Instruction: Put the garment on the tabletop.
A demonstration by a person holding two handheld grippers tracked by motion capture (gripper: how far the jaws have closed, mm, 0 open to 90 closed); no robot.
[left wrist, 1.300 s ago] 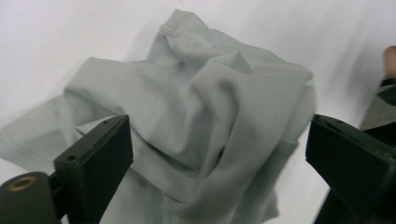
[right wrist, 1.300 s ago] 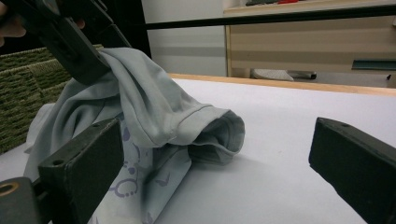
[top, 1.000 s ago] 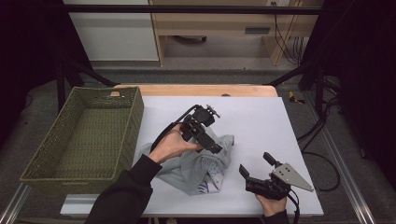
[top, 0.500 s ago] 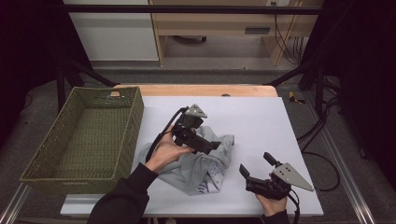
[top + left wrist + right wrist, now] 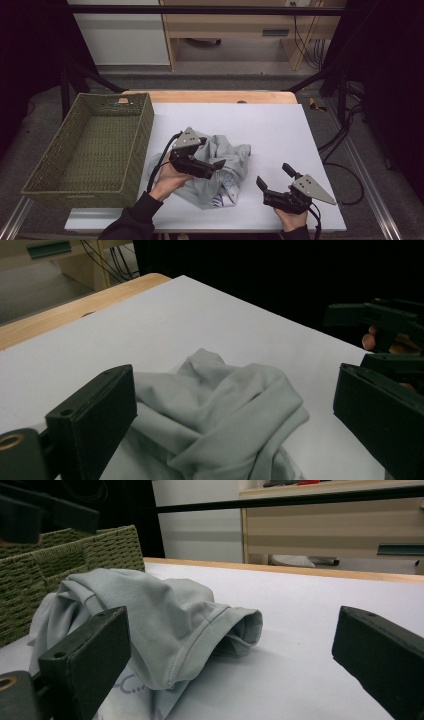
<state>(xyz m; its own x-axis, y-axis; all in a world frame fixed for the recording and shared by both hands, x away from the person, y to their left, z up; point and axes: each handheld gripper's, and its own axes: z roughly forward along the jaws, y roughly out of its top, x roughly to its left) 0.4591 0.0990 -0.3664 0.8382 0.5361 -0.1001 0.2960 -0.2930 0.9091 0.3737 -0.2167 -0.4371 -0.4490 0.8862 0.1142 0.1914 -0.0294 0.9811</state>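
Overhead, the left claw (image 5: 218, 165) hovers spread above the crumpled grey garment (image 5: 227, 160) on the white worktop (image 5: 280, 130); the right claw (image 5: 272, 176) rests spread nearby.

A grey floor (image 5: 235, 80) runs across the upper part of the frame. At the top stand a white cabinet (image 5: 120, 35) and a light wooden desk (image 5: 240, 30). Black cables (image 5: 307, 25) hang at upper right.
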